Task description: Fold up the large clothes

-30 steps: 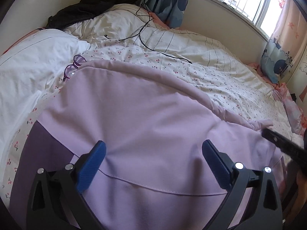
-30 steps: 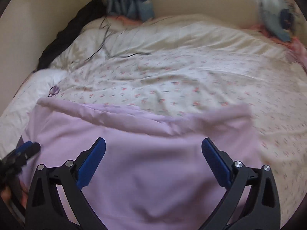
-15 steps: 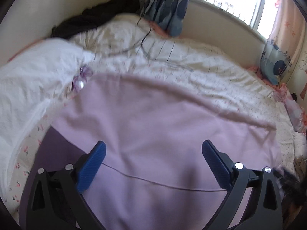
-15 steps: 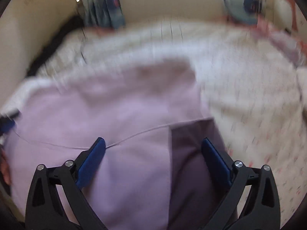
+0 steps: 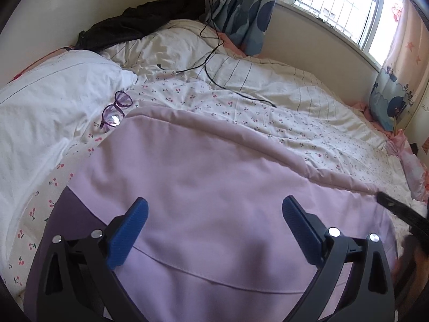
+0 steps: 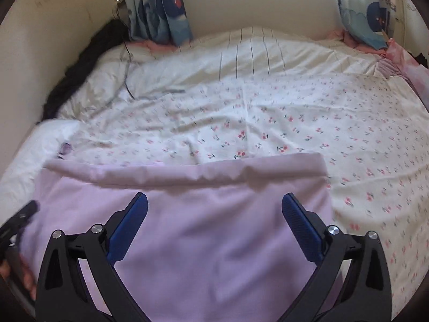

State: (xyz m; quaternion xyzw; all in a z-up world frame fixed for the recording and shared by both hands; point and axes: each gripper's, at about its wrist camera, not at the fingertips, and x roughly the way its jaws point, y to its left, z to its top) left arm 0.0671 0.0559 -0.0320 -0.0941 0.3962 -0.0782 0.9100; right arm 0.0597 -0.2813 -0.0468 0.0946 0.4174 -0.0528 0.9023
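Note:
A large lilac garment [image 5: 209, 187] lies spread flat on the bed, with a darker purple panel [image 5: 67, 214] at its near left corner and a rolled hem along its far edge. My left gripper [image 5: 214, 212] hovers open above its near part, nothing between the blue pads. In the right wrist view the same lilac garment [image 6: 203, 230] fills the lower middle, and my right gripper [image 6: 214, 209] is open over it, holding nothing. The other gripper's tip shows at the right edge [image 5: 402, 209] of the left view and at the left edge [image 6: 21, 214] of the right view.
Purple-framed glasses [image 5: 115, 110] lie just past the garment's far left corner. A black cable [image 5: 214, 61] trails across the cherry-print sheet [image 6: 295, 123]. A white pillow [image 5: 53, 94] is at left, dark clothing [image 5: 139, 24] by the wall, curtains [image 5: 241, 5] and window behind.
Both grippers swung over the garment and back; the views are near where they were a second ago. The garment lies smoother and flat. Both stay open.

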